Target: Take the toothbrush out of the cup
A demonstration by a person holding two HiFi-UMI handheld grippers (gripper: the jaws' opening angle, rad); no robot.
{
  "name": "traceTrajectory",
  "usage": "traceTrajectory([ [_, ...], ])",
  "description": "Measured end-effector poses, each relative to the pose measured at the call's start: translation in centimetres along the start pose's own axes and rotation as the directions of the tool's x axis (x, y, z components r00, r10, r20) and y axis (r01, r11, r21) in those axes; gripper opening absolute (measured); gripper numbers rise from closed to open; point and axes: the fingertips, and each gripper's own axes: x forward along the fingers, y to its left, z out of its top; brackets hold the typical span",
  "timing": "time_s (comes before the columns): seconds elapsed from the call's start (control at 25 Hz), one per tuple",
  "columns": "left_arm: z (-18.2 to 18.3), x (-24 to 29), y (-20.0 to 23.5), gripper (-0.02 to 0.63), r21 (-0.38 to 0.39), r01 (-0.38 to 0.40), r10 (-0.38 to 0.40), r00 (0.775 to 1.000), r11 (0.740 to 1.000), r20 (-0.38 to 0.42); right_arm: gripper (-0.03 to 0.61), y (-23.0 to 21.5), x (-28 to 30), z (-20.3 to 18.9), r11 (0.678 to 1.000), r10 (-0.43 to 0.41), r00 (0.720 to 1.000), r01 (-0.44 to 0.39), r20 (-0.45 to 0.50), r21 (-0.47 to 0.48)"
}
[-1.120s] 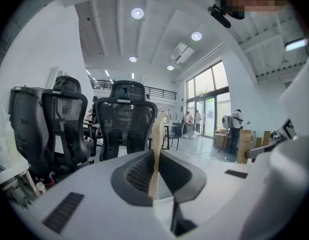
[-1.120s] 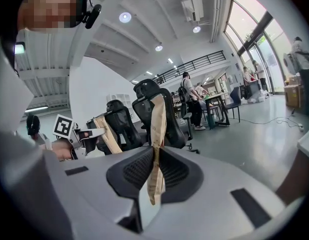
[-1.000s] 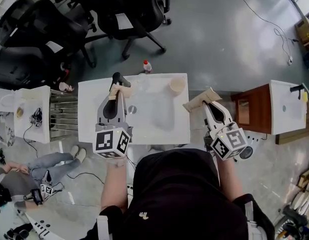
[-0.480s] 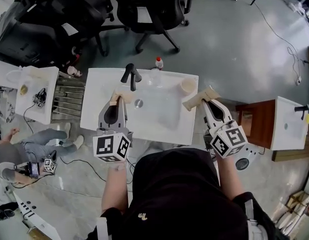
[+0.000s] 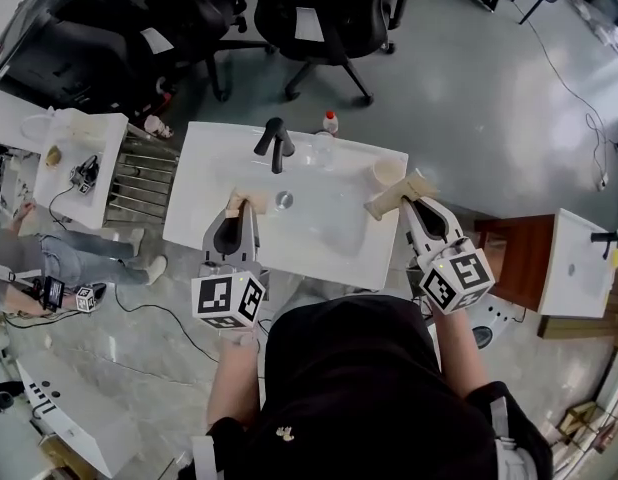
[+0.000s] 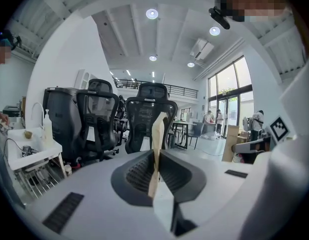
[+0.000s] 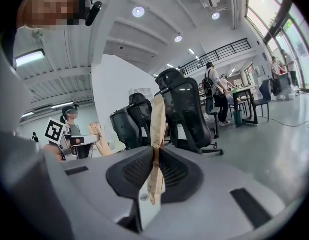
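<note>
Hovering the shut, empty right gripper [image 5: 394,196] just near of the cup [image 5: 387,171] at the worktop's [image 5: 214,163] far right, holding the equally shut, empty left gripper [image 5: 244,203] well left, toothbrush not showing.

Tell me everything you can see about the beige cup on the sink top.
The beige cup is small, round and opaque, pale tan, perhaps paper or plastic. It stands upright, mouth up, on the white sink top near its back right corner. Nothing shows sticking out of it. The right gripper, shut, hangs close beside it; contact cannot be told.
</note>
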Motion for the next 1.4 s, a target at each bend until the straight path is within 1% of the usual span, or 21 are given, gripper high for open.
traceTrajectory([
  [0.2, -0.9, -0.6, 0.1, 0.041, -0.013, -0.008, 0.008, 1.000, 1.000, -0.010, 0.053, 0.3, 0.2, -0.4, 1.000, 0.010, 1.000, -0.010, -0.008, -0.007],
  [0.4, -1.3, -0.7, -0.5, 0.041, -0.003, 0.011, -0.011, 1.000, 1.000, -0.019, 0.052, 0.5, 0.1, -0.7, 1.000, 0.012, 1.000, -0.012, -0.014, -0.010],
  [0.64, -1.5, -0.6, -1.1, 0.041, -0.015, 0.028, -0.028, 0.999, 1.000, -0.023, 0.052, 0.7, 0.1, -0.7, 1.000, 0.014, 1.000, -0.014, -0.018, -0.021],
  [0.88, -1.6, -0.6, -1.3, 0.041, -0.020, 0.040, -0.041, 0.999, 0.999, -0.027, 0.052, 1.0, 0.0, -0.9, 0.998, 0.008, 0.999, -0.010, -0.038, -0.065],
  [1.4, -1.5, -0.4, -1.7, 0.041, -0.019, 0.060, -0.060, 0.998, 0.998, -0.030, 0.052, 1.1, 0.1, -0.9, 0.998, 0.018, 0.999, -0.020, -0.037, -0.056],
])
